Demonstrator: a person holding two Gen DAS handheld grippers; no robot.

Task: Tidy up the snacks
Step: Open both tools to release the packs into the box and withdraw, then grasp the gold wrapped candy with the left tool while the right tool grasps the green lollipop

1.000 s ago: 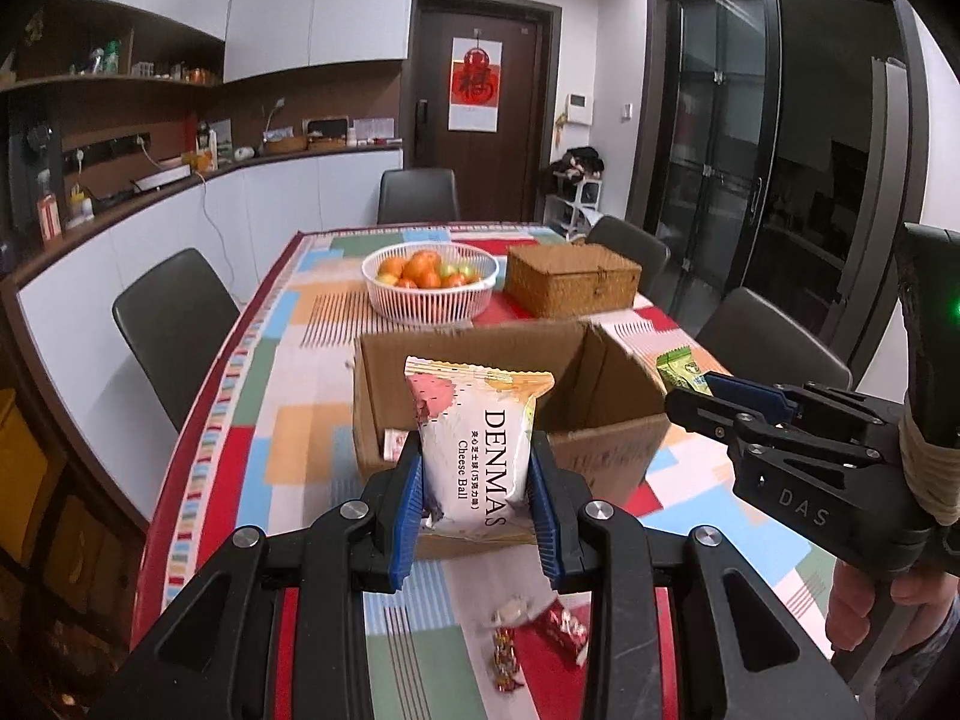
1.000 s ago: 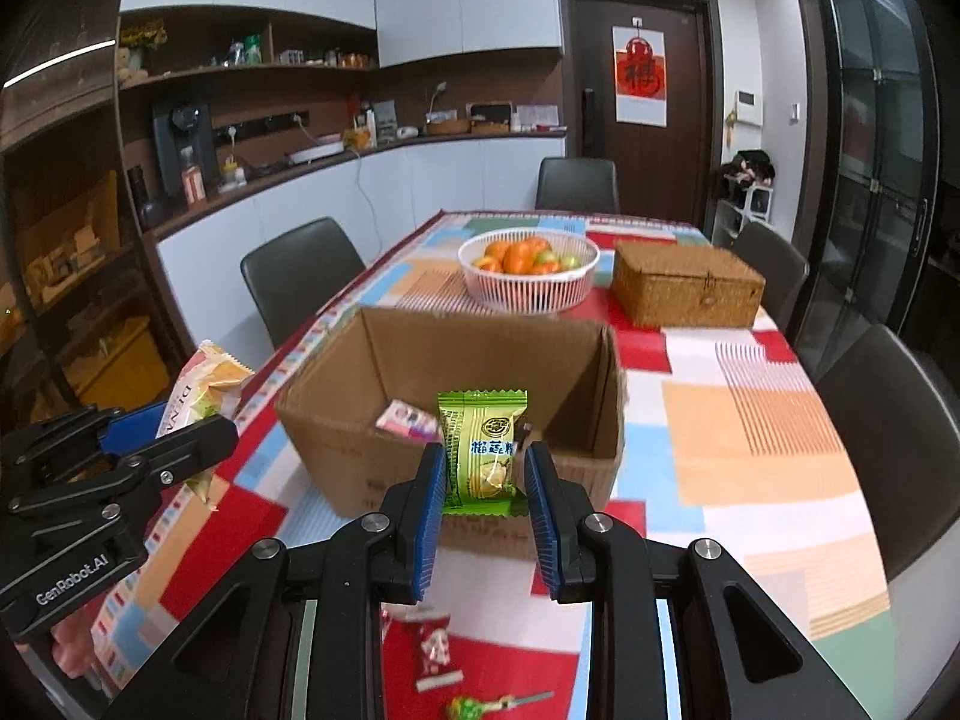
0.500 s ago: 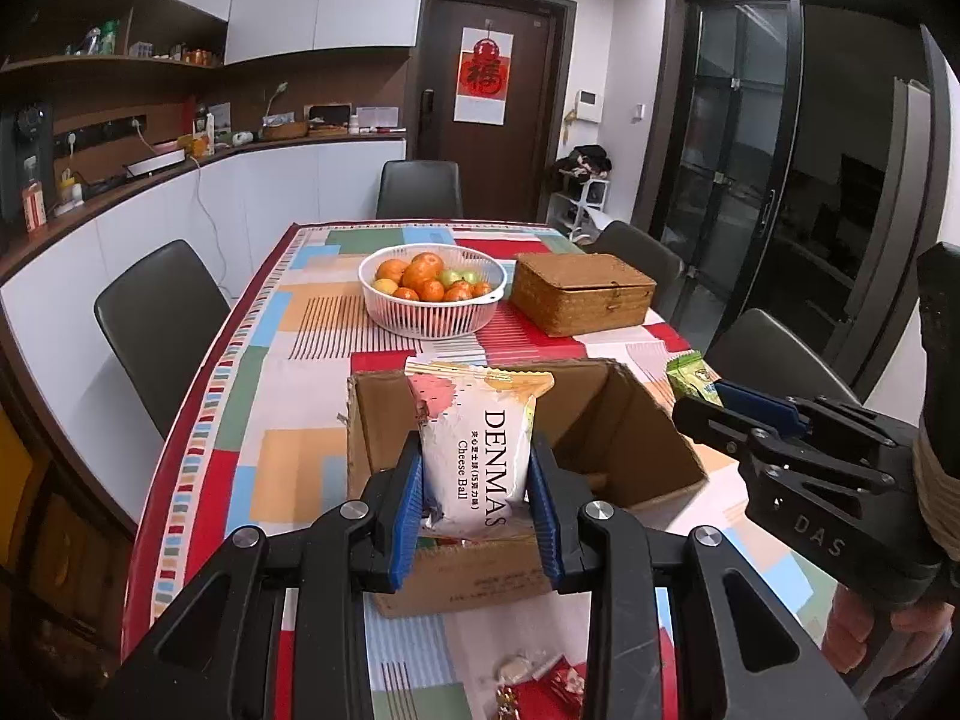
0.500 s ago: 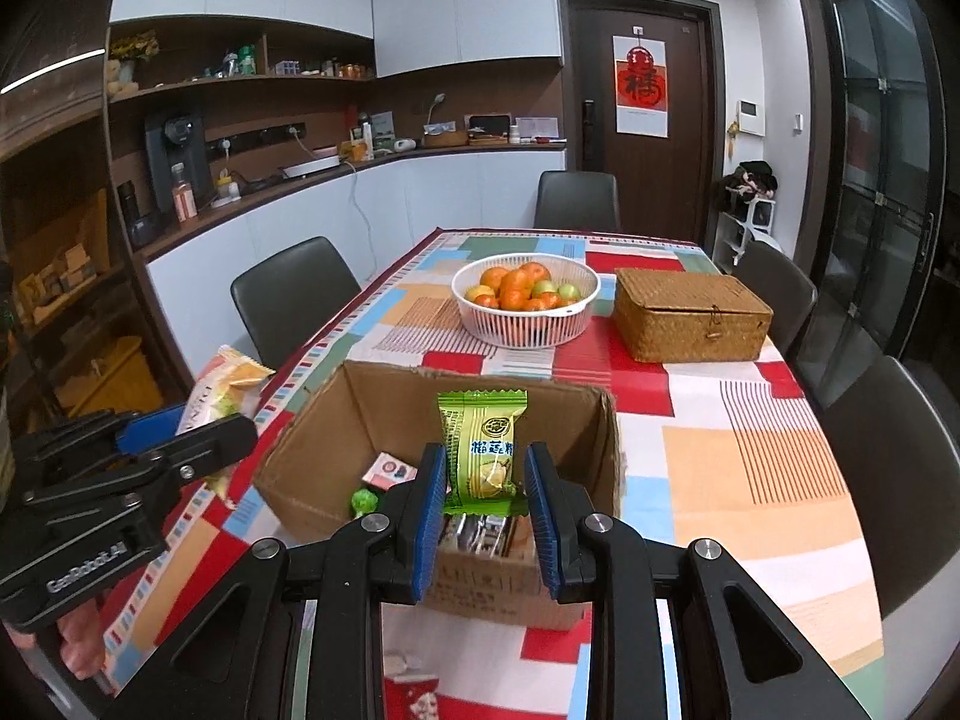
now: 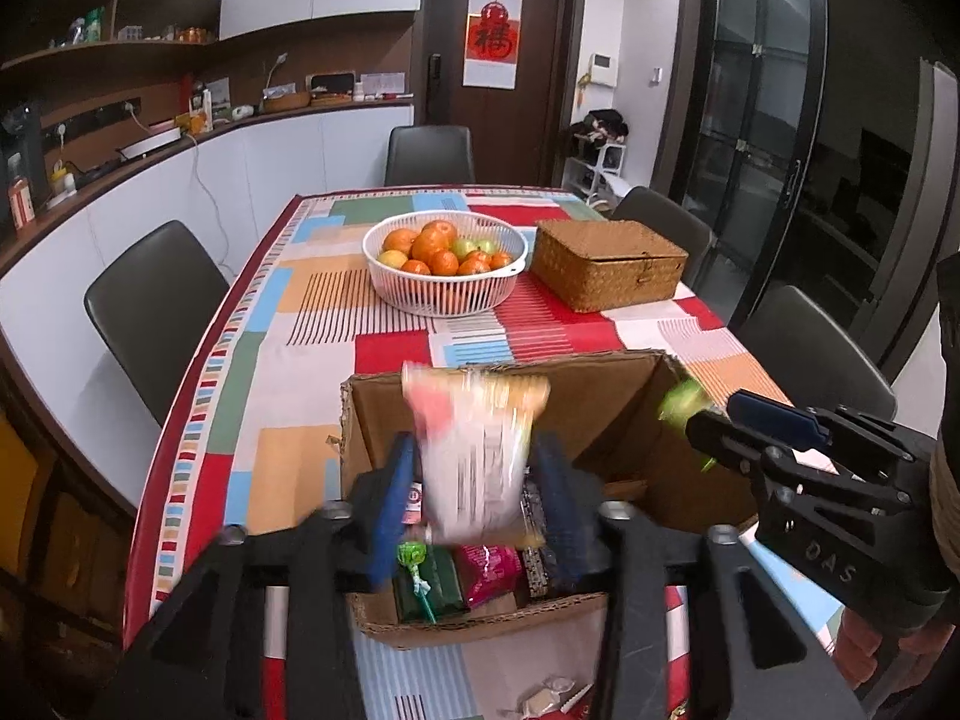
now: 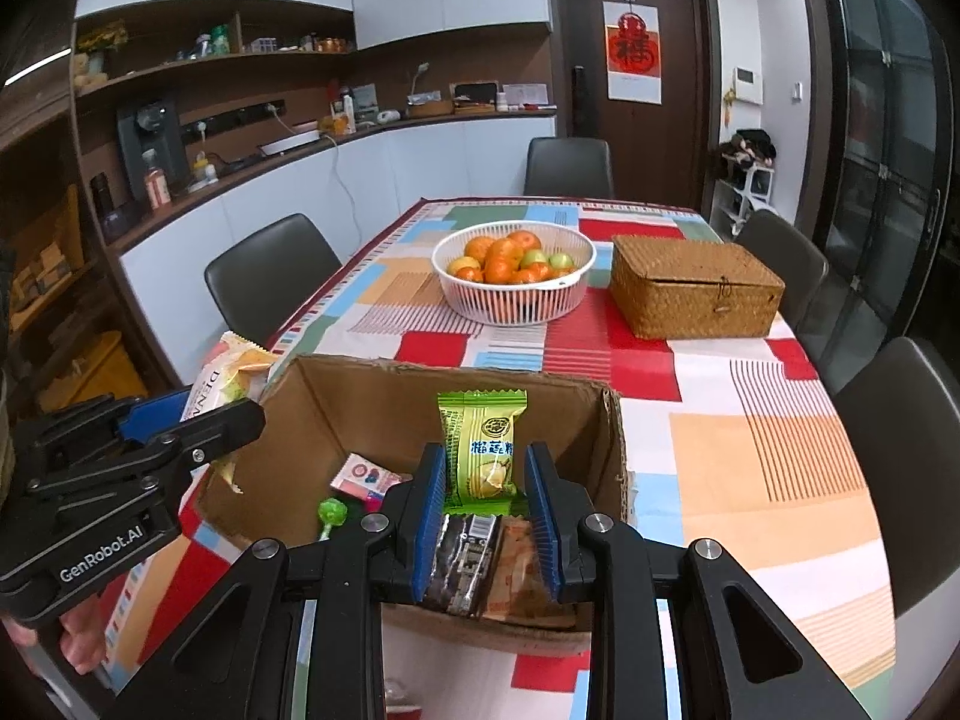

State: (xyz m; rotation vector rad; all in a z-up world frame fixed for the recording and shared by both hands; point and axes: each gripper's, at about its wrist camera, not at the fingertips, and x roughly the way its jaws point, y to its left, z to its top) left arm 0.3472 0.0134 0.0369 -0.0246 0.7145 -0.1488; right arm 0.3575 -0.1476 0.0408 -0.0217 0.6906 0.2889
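An open cardboard box (image 5: 606, 396) (image 6: 384, 414) on the patchwork tablecloth holds a green lollipop (image 5: 411, 555) (image 6: 332, 511), a pink packet (image 5: 486, 564) and dark wrapped bars (image 6: 462, 552). My left gripper (image 5: 474, 450) (image 6: 222, 408) hovers over the box's left part with its jaws opening. The white cheese-ball bag (image 5: 474, 420) (image 6: 231, 366) sits blurred between the blue pads, slipping loose. My right gripper (image 6: 486, 462) (image 5: 714, 414) is over the box's near right part, shut on a green candy packet (image 6: 483, 438) (image 5: 684, 399) that stands upright.
Behind the box stand a white basket (image 5: 444, 300) (image 6: 510, 306) of oranges and a lidded wicker box (image 5: 606, 270) (image 6: 690, 294). Dark chairs line both table sides. Loose wrapped candies (image 5: 543, 696) lie on the cloth in front of the box. A hand (image 6: 78, 654) grips each tool's handle.
Both grippers have moved forward over the box, so its contents now show. The left jaws have spread a little and the cheese-ball bag has gone blurred and sunk slightly.
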